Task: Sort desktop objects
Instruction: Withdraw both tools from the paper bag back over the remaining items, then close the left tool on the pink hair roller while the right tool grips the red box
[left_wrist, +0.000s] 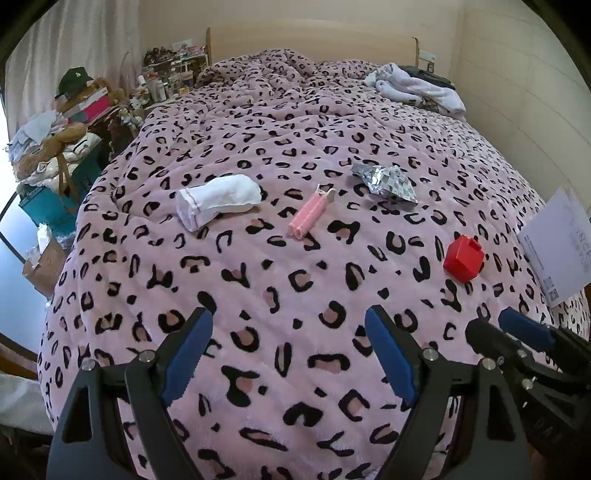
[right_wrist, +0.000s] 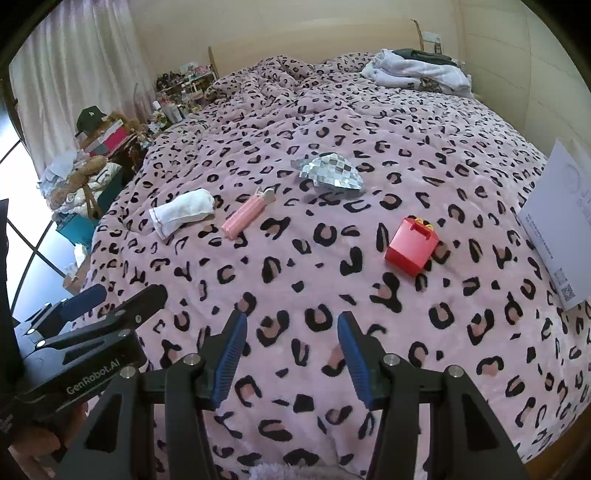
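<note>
Nearest to the cameras are the two grippers, both low over the near edge of the bed. The left gripper has its blue fingers spread wide apart and nothing is between them; it is released and empty. The right gripper is just beside it on the right, also with its fingers apart and holding nothing. Under both lies the blanket, pink with black leopard spots, which covers the whole bed.

Farther out, four small things lie on the blanket in a loose row, all apart from each other. On the right and nearest is a red box with a yellow handle at its top, lying tilted on its side. At the middle is a pink hair clip, long and narrow, pointing toward the far right. To the left of it is a white sock, rolled and lying on its side. Behind the clip, a little to the right, is a silver bag with a shiny square pattern, crumpled.

At the right edge of the bed a white paper with a printed code on its lower corner leans against the wall.

At the far end, near the headboard, lies a pile of white clothes. Left of the bed stand cluttered boxes with a black cap on top.
</note>
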